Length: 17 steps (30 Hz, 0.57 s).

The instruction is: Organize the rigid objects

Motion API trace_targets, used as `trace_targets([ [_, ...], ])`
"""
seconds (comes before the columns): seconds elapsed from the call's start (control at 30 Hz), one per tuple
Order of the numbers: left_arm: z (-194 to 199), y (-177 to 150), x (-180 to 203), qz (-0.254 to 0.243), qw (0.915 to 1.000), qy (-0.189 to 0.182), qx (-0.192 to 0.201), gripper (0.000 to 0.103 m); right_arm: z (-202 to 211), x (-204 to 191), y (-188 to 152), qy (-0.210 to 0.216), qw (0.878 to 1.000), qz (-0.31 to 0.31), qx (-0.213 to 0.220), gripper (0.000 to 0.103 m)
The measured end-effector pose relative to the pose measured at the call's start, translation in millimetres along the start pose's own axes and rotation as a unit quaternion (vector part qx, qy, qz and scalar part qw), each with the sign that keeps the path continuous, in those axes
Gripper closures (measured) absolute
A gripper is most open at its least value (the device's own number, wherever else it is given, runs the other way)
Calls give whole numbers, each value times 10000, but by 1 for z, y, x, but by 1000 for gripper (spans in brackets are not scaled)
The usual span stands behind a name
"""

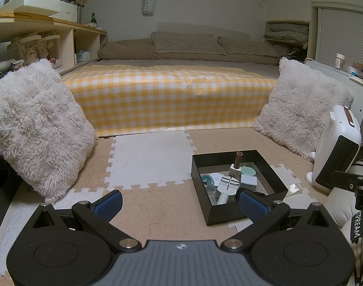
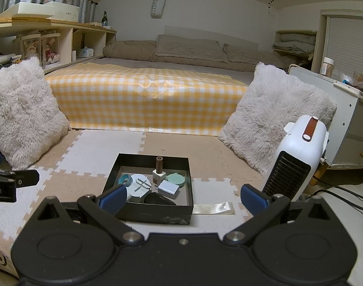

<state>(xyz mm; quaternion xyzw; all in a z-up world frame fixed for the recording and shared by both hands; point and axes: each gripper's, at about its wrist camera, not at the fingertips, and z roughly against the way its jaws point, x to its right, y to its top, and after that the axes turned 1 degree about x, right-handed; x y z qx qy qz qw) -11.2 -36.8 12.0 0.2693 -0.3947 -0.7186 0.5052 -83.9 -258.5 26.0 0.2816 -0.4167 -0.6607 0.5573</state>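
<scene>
Several items: I see small hard pieces sitting in the black box (image 2: 148,205) on the foam mat (image 2: 98,147), near its front edge.
Bottle: nail polish bottle (image 2: 159,170) stands upright mid-box; light, glassy, I'd grip its square base.
Left gripper (image 1: 180,202): wide open, empty.
Right gripper (image 2: 182,196): wide open, empty.
Views: right view shows foil strip (image 2: 213,207) beside box; left view shows only a scrap of it.

A white pouch (image 1: 149,2) hanging on the far wall is showing the word "SWEETZ" running down it, a white cloth (image 1: 355,232) at the right edge is showing "DREAM", and a black clamp block (image 2: 1,190) at the left edge is showing letters ending in "ot.AI"
</scene>
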Motion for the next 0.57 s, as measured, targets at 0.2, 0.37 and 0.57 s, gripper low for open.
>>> trace_targets([
  [0.2, 0, 0, 0, -3, 10000, 1, 1, 0, 2, -2, 0, 1, 10000, -10, 4, 0],
  [0.37, 0, 0, 0, 13, 10000, -5, 1, 0, 2, -2, 0, 2, 10000, -18, 7, 0],
  [0.57, 1, 1, -2, 49, 10000, 29, -5, 0, 2, -2, 0, 1, 10000, -16, 6, 0],
])
